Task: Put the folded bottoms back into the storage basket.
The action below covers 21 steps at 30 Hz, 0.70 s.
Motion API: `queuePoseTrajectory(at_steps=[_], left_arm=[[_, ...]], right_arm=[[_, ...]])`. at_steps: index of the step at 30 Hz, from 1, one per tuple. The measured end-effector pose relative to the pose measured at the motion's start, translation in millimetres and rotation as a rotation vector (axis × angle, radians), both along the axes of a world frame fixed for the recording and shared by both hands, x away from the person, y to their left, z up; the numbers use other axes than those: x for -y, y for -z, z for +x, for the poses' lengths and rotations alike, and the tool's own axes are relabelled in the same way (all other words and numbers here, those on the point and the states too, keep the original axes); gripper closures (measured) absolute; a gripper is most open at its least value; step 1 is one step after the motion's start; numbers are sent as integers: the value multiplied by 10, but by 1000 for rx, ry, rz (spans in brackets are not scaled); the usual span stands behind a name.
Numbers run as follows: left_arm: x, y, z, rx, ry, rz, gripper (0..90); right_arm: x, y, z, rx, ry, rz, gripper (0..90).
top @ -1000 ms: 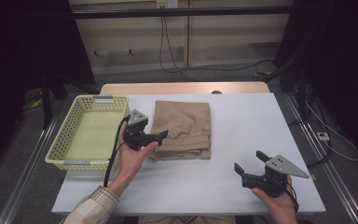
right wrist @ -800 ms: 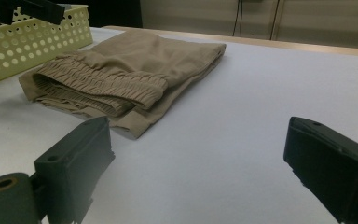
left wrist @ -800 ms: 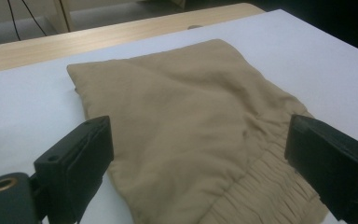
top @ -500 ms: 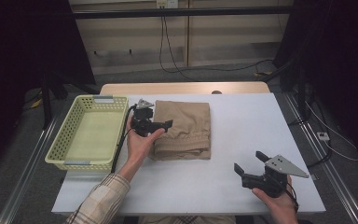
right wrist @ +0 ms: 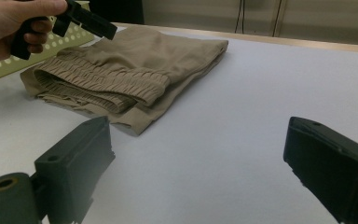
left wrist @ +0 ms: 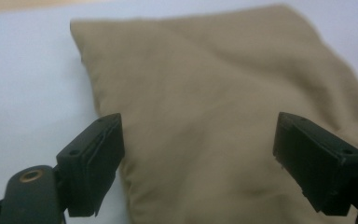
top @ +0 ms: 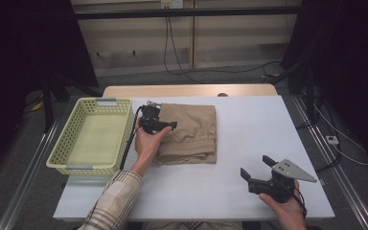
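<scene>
A folded tan garment with an elastic waistband lies on the white table, left of its middle. My left gripper hovers open over the garment's left edge, jaws pointing right. In the left gripper view the tan cloth lies between and beyond the spread jaws of that gripper, with no contact. My right gripper rests open near the front right of the table, held by a hand. Its own view looks across bare table toward the garment and the left gripper.
A yellow-green plastic basket stands to the left of the garment with nothing in it, and its perforated wall is also visible. A wooden strip runs along the table's far edge. Cables lie on the floor behind.
My left gripper has moved away from the person and slightly right, onto the garment's left edge. The right gripper has stayed in place.
</scene>
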<state>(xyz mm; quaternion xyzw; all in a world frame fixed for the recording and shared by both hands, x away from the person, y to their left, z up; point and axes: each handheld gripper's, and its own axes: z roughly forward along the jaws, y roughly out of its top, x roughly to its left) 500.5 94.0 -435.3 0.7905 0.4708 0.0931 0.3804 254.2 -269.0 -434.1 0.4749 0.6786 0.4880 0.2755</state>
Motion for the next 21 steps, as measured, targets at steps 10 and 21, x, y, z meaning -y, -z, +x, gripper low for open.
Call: queuePoseTrajectory(at_steps=[10, 21], left_arm=[[-136, 125, 144, -45, -60, -10, 360], [-136, 221, 152, -82, -66, 45, 494]], right_arm=[[-9, 7, 8, -6, -2, -1, 79], [-11, 11, 11, -8, -7, -6, 80]])
